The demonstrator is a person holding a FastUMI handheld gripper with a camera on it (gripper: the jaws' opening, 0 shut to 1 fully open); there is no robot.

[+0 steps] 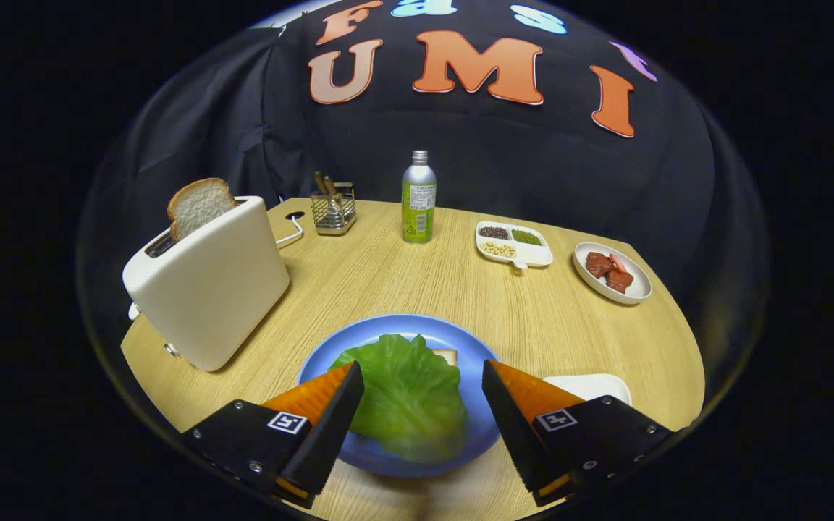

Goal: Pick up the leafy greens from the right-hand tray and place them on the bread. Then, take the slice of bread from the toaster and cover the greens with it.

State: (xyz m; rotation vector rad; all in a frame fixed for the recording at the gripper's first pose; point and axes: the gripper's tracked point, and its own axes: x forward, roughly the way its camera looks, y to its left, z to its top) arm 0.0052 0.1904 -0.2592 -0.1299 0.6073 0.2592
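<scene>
On the wooden table (402, 289), the toaster (207, 289) flanks the greens (406, 394) between the released hand-held gripper (423, 376) fingers.

Orange-black wedge fingers (326, 412), seemingly screwed, square-marker tagged.

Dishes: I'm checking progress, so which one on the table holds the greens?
The blue plate between the open gripper fingers; the lettuce leaf lies there.

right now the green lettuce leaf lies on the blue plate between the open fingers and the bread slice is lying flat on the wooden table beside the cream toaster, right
Not quite. The gripper view shows the sliced white bread standing upright in the slot of the cream toaster, not flat on the wooden table. The rest holds: the green lettuce leaf lies on the blue plate, between the open fingers of the gripper.
</scene>
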